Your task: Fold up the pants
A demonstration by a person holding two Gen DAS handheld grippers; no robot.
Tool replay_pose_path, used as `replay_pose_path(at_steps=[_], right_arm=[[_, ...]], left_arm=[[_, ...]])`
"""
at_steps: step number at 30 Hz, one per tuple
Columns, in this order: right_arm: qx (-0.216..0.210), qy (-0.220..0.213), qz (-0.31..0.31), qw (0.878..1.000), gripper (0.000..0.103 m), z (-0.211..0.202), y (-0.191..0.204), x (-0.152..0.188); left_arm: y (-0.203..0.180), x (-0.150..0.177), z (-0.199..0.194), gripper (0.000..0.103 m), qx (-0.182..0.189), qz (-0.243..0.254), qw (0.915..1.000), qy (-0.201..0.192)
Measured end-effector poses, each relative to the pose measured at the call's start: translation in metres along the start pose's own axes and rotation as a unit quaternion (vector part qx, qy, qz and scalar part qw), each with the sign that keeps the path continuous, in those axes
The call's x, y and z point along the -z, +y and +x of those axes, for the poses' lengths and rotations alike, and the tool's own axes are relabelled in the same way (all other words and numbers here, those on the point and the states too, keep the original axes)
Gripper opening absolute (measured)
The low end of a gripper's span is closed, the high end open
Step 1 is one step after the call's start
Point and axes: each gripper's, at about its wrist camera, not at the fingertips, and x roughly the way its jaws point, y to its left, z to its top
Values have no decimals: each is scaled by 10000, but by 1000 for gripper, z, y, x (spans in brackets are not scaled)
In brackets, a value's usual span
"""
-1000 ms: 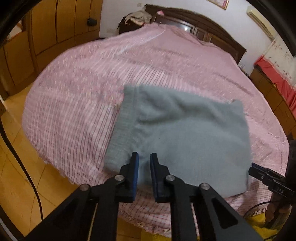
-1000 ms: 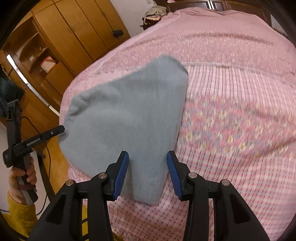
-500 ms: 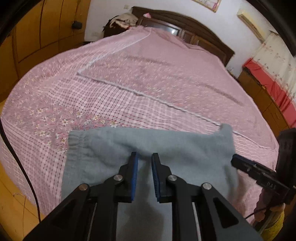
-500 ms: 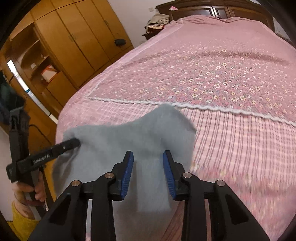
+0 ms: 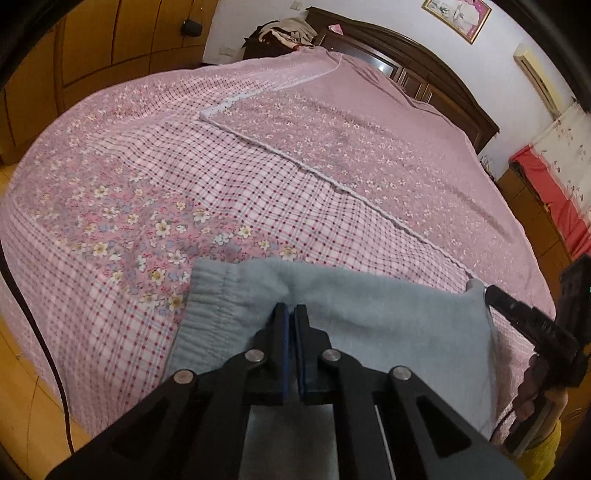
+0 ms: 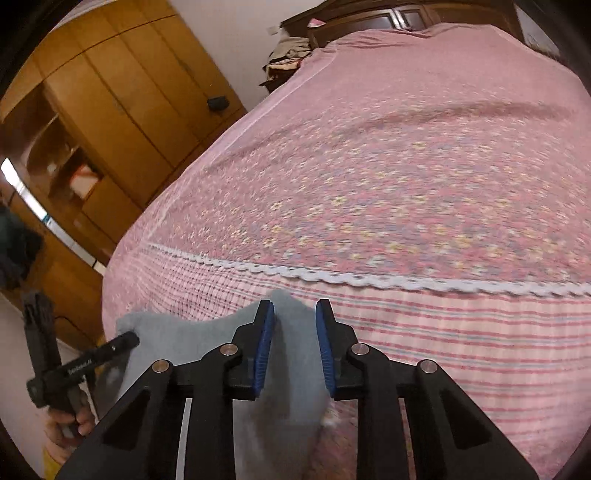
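A wide bed covered by a pink bedspread (image 5: 280,192) with a checked and flowered border and a finer flowered centre panel fills both views; a white scalloped lace strip (image 6: 388,282) runs across it between the two patterns. Behind it stand a dark wooden headboard (image 5: 417,55) and, along the left side, a tall orange-brown wooden wardrobe (image 6: 122,107). A heap of crumpled clothes (image 5: 286,33) sits beside the head of the bed. The folded grey-blue fleece pants (image 5: 369,325) lie on the near edge of the bed, on the checked border, with the ribbed elastic waistband (image 5: 218,314) at their left end in the left wrist view. The left gripper (image 5: 294,332), black with blue pads, is over the near part of the pants just right of the waistband; its jaws have just been closing and now stand together, with at most a thin fold of fleece between them, which the pictures do not settle. The right gripper (image 6: 294,347) is at the opposite end of the pants; its jaws have just been closing too, yet its fingers (image 6: 264,350) remain apart, with a raised hump of fleece standing between them and not visibly squeezed. A person's hand (image 6: 68,424) grips the left gripper's handle.
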Motion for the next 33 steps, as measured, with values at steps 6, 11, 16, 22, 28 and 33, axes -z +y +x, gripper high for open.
replay_pose_path(at_steps=[6, 11, 16, 22, 28, 33], right_arm=[[-447, 491, 615, 9959, 38, -15, -27, 17], [-1061, 989, 857, 9857, 41, 7, -25, 32], [-1207, 1052, 687, 9847, 47, 29, -11, 20], [-1749, 837, 1236, 9732, 47, 38, -30, 11], [-1876, 518, 1241, 9730, 27, 41, -35, 5], [-2078, 257, 1318, 9689, 20, 27, -40, 0]], left_arm=[[-5, 21, -32, 15, -117, -36, 9998, -138], [-2, 38, -33, 15, -139, -137, 9998, -44], [3, 39, -24, 15, -126, -215, 9997, 26], [5, 40, -22, 15, -48, -213, 9998, 9], [6, 42, -24, 15, -16, -191, 9998, -7], [7, 43, -24, 15, 35, -185, 9998, -3]])
